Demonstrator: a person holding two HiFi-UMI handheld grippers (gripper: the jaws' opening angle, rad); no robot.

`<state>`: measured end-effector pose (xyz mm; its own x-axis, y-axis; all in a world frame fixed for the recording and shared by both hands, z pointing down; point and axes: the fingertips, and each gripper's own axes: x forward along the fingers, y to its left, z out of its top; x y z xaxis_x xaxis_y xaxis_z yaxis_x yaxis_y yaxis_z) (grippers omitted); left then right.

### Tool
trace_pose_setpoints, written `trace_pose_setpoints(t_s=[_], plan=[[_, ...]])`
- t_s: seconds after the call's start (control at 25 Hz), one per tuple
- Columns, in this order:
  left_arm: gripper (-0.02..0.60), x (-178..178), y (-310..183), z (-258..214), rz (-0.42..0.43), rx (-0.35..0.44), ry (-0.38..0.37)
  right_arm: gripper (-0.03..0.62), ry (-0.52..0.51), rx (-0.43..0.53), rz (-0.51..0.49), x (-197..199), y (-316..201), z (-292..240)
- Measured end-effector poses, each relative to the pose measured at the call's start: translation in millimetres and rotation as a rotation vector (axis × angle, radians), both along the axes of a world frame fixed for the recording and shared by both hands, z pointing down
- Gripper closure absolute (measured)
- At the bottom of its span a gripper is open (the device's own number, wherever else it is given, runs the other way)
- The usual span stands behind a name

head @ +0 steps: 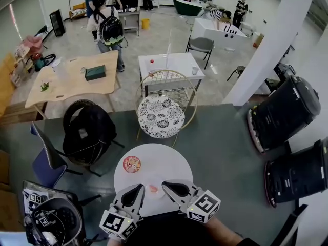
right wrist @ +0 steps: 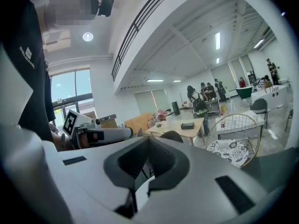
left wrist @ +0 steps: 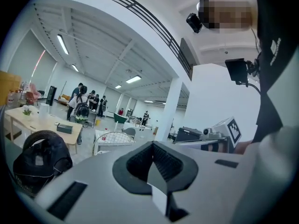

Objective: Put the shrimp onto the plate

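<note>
Pink shrimp [head: 152, 188] on round bench [head: 174, 160], between left claw [head: 139, 188] and right claw [head: 166, 185], both pressed together, empty. Looks light, soft, slippery; calls for gentle pinch across mid-body.

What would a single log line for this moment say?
left gripper: shut, empty | right gripper: shut, empty | shrimp: on table, between grippers | plate: apart from shrimp

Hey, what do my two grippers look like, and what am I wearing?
The left gripper and right gripper match: pale grey bodies, black ribbed pads, a cube of black-and-white square markers behind each. You wear a black top.
</note>
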<state>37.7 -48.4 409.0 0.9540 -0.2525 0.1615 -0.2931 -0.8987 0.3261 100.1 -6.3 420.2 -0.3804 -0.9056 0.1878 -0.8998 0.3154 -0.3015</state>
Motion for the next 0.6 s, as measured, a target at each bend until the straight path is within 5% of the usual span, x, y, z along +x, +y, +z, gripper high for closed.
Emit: trace_pose_setpoints(t_s=[0.6], plan=[[0.575,15,18,-13,0.110,0.040,0.023,0.579,-0.021,0.162,0.088,14,33,-34]])
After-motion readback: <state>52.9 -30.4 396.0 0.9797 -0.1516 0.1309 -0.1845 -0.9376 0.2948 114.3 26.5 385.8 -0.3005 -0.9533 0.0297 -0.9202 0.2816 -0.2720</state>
